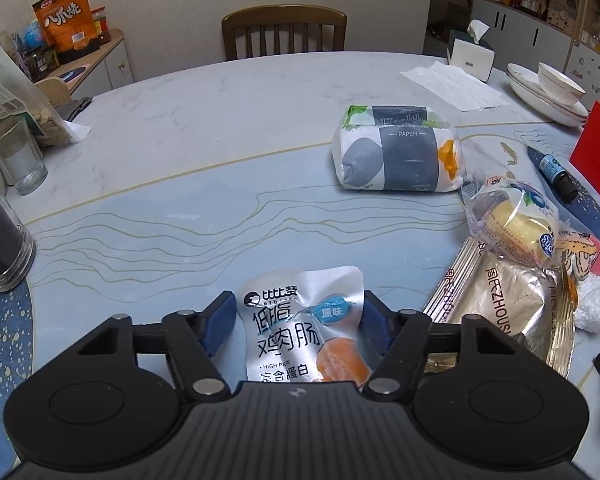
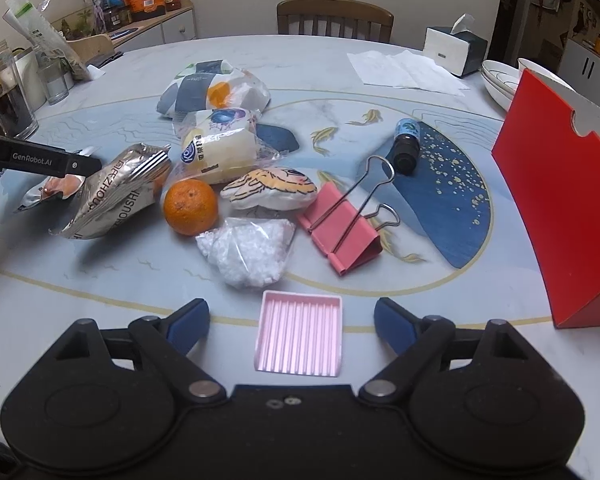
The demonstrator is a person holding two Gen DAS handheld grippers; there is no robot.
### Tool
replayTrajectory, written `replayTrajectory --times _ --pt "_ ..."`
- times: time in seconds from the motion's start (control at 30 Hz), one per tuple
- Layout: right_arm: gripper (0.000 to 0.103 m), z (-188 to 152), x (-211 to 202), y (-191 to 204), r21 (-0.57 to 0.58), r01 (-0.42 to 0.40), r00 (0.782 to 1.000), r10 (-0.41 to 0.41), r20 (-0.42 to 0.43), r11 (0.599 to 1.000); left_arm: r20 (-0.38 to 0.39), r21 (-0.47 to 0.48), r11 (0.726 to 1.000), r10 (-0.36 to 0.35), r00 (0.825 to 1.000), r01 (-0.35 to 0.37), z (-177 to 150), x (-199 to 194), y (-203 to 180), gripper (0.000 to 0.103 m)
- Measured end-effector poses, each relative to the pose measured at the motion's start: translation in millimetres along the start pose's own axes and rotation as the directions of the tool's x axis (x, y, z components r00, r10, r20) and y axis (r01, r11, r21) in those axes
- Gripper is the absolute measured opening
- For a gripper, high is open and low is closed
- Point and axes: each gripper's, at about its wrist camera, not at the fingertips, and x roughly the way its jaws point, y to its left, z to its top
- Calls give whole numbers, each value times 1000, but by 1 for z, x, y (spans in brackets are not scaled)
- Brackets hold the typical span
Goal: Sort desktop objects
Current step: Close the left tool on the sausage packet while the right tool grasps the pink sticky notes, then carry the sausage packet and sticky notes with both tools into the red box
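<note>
The left gripper (image 1: 300, 316) is clamped on a white chicken sausage packet (image 1: 304, 332), both blue pads pressing its sides just above the table (image 1: 220, 128). Right beside it lies a silver foil snack bag (image 1: 500, 304), with a wrapped bread roll (image 1: 512, 224) touching its far end. The right gripper (image 2: 292, 316) hangs with jaws apart over a pink ridged tray (image 2: 300, 336); beyond it lie a bag of white beads (image 2: 248, 248), an orange (image 2: 190, 206) and a pink binder clip (image 2: 340, 232).
</note>
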Motion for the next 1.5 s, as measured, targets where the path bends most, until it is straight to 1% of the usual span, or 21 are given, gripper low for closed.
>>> replayTrajectory --times 0.1,0.17,0.2,0.23,0.27,0.3,0.37,0.4,0.7,0.87,1.03,1.3,1.5 --pt "82 1 -2 0 2 -1 1000 1 -5 1000 4 1 1000 -1 1000 1 0 0 0 66" --pt "70 2 -4 -1 -1 0 1000 0 -5 1000 7 0 1000 -1 1000 1 -1 0 0 66" --pt "66 2 -5 -2 -2 1 1000 -1 -4 1000 9 -2 1000 -2 1000 2 -1 0 0 66" --pt "58 3 -5 -3 -2 2 1000 -2 -5 1000 10 -5 1000 -4 1000 4 -1 0 0 66" --pt "53 4 -5 -4 1 5 1000 -5 -7 1000 10 -8 1000 -6 1000 6 -1 0 1 66" --pt "52 4 -5 -4 3 9 1000 -9 -9 1000 10 -11 1000 -9 1000 9 0 0 1 66" --pt "42 5 -6 -4 1 10 1000 -10 -9 1000 12 -18 1000 -14 1000 15 0 -1 3 65" --pt "41 5 -7 -4 -1 11 1000 -11 -10 1000 13 -24 1000 -17 1000 18 0 -1 4 65" --pt "40 6 -13 -5 -8 28 1000 -28 -10 1000 9 -65 998 -15 1000 16 -5 -8 9 64" --pt "40 8 -23 -13 -6 23 1000 -23 4 1000 22 -103 995 9 1000 -7 -9 -18 13 64" --pt "40 13 -39 -25 1 4 999 -4 37 1000 37 -137 990 39 999 -33 -11 -39 12 64" --pt "40 32 -68 -52 7 -48 995 47 94 999 72 -179 983 57 996 -43 -7 -81 -11 64" --pt "40 49 -95 -77 -8 -89 984 89 153 996 106 -141 990 31 994 -15 8 -104 -49 64"
